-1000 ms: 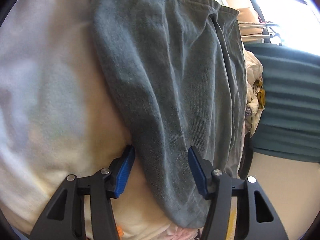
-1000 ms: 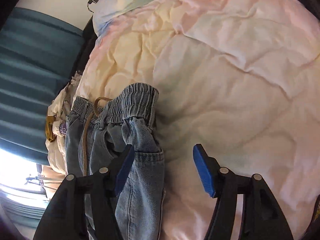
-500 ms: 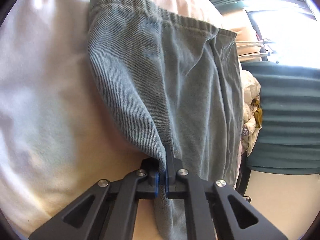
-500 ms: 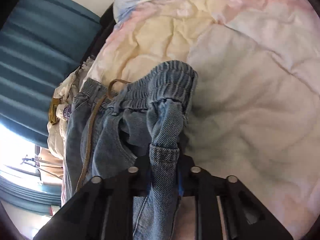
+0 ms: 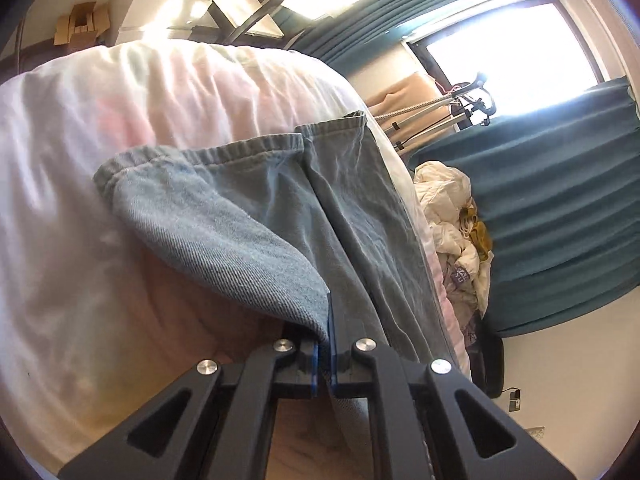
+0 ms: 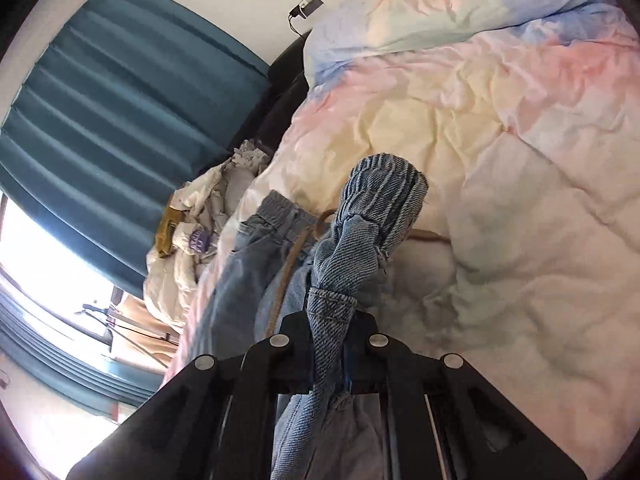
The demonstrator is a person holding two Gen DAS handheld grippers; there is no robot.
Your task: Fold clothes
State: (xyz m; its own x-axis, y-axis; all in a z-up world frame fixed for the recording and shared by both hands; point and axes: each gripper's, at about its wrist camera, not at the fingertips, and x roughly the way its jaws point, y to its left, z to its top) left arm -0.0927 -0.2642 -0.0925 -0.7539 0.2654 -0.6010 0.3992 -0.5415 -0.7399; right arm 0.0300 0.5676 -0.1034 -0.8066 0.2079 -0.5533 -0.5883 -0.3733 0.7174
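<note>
The left gripper (image 5: 325, 354) sits at the bottom centre of its frame, its blue pads pressed together on a pinched edge of the jeans (image 5: 288, 216). From that pinch the denim fans upward and leftward: a lifted flap shows its paler inner weave at centre left, while the rest of the leg runs up the middle of the frame to a stitched hem near the upper centre. The jeans lie on a pale duvet (image 5: 120, 128) that fills the left half of the picture. To the right of the denim, at centre right, a heap of white clothes (image 5: 452, 216) with a mustard piece sits against a teal curtain (image 5: 560, 200). A bright window (image 5: 508, 44) takes the upper right, and cardboard boxes (image 5: 82, 24) stand in the upper left.

The right gripper (image 6: 329, 364) is at the bottom centre of its own frame, closed tight on a bunched fold of the jeans (image 6: 352, 248). The gathered elastic waistband (image 6: 384, 184) rises just above the clamp in the middle of the frame, and a brown drawstring (image 6: 286, 276) trails down the denim to the left of it. The pastel duvet (image 6: 500, 140), pink, yellow and blue, spreads over the right and upper right. At centre left the white clothes (image 6: 200, 232) lie beside the bed, with the teal curtain (image 6: 120, 92) in the upper left and a wall socket (image 6: 306, 4) at the top centre.
</note>
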